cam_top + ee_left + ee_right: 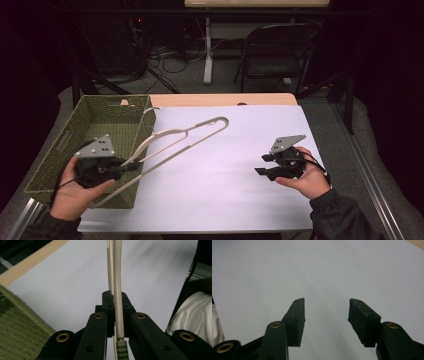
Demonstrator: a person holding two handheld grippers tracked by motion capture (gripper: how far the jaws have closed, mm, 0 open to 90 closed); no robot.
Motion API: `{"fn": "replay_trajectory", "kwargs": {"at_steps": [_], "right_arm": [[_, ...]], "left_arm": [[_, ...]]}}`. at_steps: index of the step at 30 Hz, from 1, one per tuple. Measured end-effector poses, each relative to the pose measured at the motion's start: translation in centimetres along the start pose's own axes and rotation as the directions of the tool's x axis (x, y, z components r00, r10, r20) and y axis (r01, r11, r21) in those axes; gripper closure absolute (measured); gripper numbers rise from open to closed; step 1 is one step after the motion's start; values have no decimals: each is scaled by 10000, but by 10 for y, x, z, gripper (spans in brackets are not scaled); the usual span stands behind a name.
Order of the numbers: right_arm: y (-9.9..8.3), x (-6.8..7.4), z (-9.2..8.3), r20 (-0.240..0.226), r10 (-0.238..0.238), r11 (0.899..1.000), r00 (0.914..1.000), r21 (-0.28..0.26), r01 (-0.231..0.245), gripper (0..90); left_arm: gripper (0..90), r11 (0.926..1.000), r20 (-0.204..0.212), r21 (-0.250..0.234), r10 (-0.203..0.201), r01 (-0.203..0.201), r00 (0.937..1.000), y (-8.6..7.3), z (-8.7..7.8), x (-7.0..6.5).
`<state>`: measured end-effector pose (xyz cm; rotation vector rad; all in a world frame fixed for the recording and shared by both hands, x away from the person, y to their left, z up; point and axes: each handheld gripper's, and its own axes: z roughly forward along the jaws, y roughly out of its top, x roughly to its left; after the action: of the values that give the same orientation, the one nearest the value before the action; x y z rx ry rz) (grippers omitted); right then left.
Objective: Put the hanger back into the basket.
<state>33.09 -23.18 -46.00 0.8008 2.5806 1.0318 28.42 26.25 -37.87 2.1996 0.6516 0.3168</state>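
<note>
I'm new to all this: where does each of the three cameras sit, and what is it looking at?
High view: above the table, facing forward and down; both hands, left gripper, right gripper, basket.
Left gripper view: along its fingers, shut on the hanger.
Right gripper view: along its open fingers, at white sheet.
Shared: hanger and sheet.

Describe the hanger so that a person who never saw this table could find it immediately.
Start at the green woven basket on the table's left side. The hanger reaches from its near right corner over the white sheet, gripped in the left gripper. It is the one pale, thin, looped frame there.
</note>
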Motion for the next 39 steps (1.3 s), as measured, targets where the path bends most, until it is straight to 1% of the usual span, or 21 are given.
{"fn": "replay_trajectory", "kwargs": {"at_steps": [4,7,8,9,10,14,15,16,17,18,19,22,26,27,28,30,31,33,34,38,39], "right_arm": [[-6,-2,-1,124,317,9992,9994,-259,-313,469],[-10,-4,-1,131,503,9984,9986,-267,-500,470],[-12,-5,0,119,568,9975,9983,-418,-563,471],[-14,-6,1,91,680,9968,9976,-438,-676,471],[-15,-6,2,172,704,9964,9974,-484,-695,472],[-20,-7,4,196,897,9949,9958,-484,-887,474],[-20,-8,4,216,859,9957,9961,-375,-850,475],[-20,-7,5,214,878,9952,9959,-443,-868,476],[-21,-7,6,324,843,9956,9959,-434,-828,475],[-21,-7,6,322,854,9958,9958,-351,-842,475],[-22,-7,7,257,941,9945,9952,-486,-928,475],[-25,-7,9,243,985,9941,9948,-472,-972,475],[-28,-8,11,269,1080,9934,9938,-425,-1068,476],[-28,-8,10,280,1093,9937,9936,-274,-1085,475],[-29,-8,10,249,1145,9927,9931,-405,-1135,475],[-29,-8,10,249,1161,9925,9929,-420,-1150,475],[-29,-8,10,244,1162,9925,9929,-409,-1152,476],[-30,-8,10,270,1214,9919,9922,-399,-1203,475],[-30,-8,10,266,1234,9918,9920,-372,-1224,475],[-31,-9,10,285,1269,9914,9915,-364,-1258,475],[-31,-9,10,288,1292,9911,9912,-347,-1282,475]], "left_arm": [[871,9997,-400,-132,-217,212,9990,-1,-20,20],[871,9985,-548,-245,-499,486,9972,-8,-28,38],[872,9976,-595,-242,-669,656,9960,-12,-30,46],[872,9969,-654,-225,-761,747,9950,-14,-30,50],[871,9961,-765,-192,-878,866,9932,-17,-31,56],[871,9919,-1062,-85,-1271,1269,9862,-28,-34,78],[871,9913,-1146,-91,-1316,1314,9847,-30,-36,83],[871,9906,-1211,-119,-1364,1360,9832,-31,-37,89],[871,9894,-1248,-166,-1455,1445,9815,-33,-40,94],[871,9888,-1289,-221,-1495,1479,9803,-34,-42,98],[871,9887,-1349,-266,-1498,1475,9795,-34,-45,102],[871,9896,-1517,-306,-1436,1406,9779,-35,-54,113],[871,9882,-1655,-239,-1534,1516,9742,-39,-61,124],[871,9877,-1733,-221,-1560,1546,9724,-42,-61,126],[871,9874,-1779,-166,-1577,1573,9713,-44,-62,128],[871,9855,-1880,-131,-1684,1690,9676,-51,-65,132],[871,9833,-1894,-159,-1808,1811,9651,-55,-66,134],[871,9798,-1974,-262,-1993,1981,9598,-63,-68,138],[871,9770,-2016,-307,-2127,2109,9561,-68,-70,139],[871,9726,-2174,-172,-2301,2320,9486,-80,-74,145],[871,9706,-2220,-148,-2373,2401,9457,-82,-75,146]]}}
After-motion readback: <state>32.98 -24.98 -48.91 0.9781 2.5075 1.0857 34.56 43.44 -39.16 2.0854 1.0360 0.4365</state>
